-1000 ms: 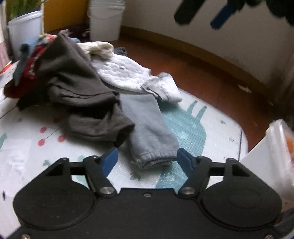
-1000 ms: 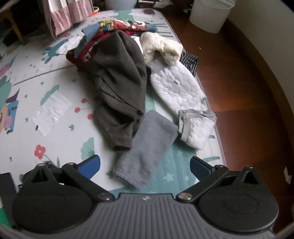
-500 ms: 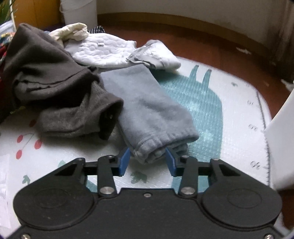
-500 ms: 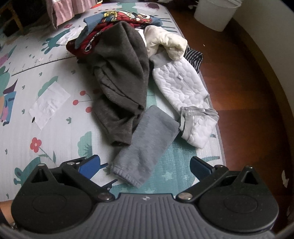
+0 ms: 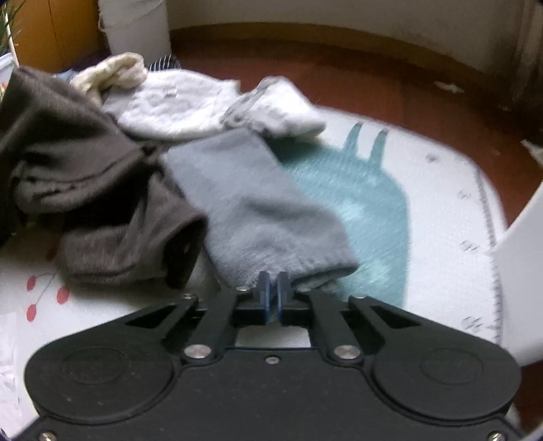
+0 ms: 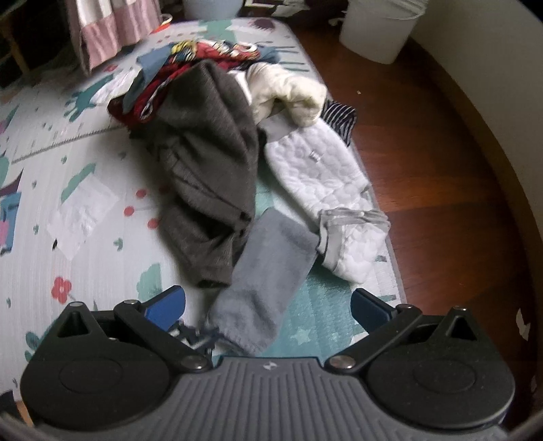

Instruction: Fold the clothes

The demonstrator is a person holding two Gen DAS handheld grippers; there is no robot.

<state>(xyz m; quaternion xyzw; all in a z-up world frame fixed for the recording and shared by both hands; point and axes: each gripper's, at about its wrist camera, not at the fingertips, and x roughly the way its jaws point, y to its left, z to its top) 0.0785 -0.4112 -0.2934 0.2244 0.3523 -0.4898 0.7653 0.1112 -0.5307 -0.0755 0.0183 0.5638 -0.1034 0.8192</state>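
A grey garment leg lies on the play mat, its cuff toward me; it also shows in the right wrist view. My left gripper is shut on the cuff edge of this grey garment. A dark brown garment overlaps it on the left, also in the right wrist view. A white quilted garment lies behind, also in the right wrist view. My right gripper is open, hovering above the grey cuff, its blue fingers either side of it.
The patterned play mat ends at a wood floor on the right. A pile of red and blue clothes and a cream garment lie farther back. A white bucket stands on the floor. A white box edge is at right.
My left gripper closed from open around the grey cuff to shut on it. The right gripper came slightly lower and nearer the cuff, still open.
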